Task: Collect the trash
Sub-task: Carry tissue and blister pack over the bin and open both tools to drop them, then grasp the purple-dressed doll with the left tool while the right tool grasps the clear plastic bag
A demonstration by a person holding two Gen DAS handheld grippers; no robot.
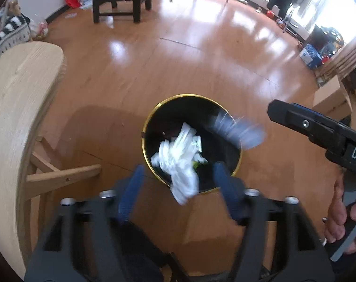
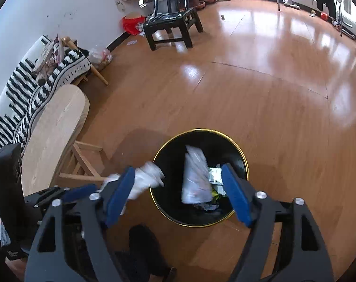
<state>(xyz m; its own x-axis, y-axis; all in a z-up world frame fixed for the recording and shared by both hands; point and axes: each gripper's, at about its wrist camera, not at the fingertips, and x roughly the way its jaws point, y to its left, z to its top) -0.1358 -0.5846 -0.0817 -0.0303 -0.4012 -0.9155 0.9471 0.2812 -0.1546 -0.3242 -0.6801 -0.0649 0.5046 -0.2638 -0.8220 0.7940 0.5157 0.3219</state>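
Note:
A black bin with a gold rim [image 1: 152,115] stands on the wooden floor, trash lying in it. My left gripper [image 1: 178,169] hangs open over its near edge. A crumpled white wad [image 1: 182,164] is between the blue pads, blurred and touching neither. A blurred bluish wrapper [image 1: 239,131] is over the bin's right rim, below a finger [image 1: 295,117] of my right gripper. In the right wrist view my right gripper [image 2: 178,169] is open above the bin [image 2: 239,148], with a pale wrapper [image 2: 195,178] loose between its pads. The white wad [image 2: 145,178] shows by the left gripper's fingers [image 2: 79,191].
A light wooden table [image 1: 18,108] with slanted legs stands left of the bin. A striped sofa [image 2: 25,82] lies along the wall, a dark stool [image 2: 170,23] and red bag [image 2: 131,24] beyond. Cardboard boxes [image 1: 330,96] are at the right. A hand [image 1: 342,211] grips the right tool.

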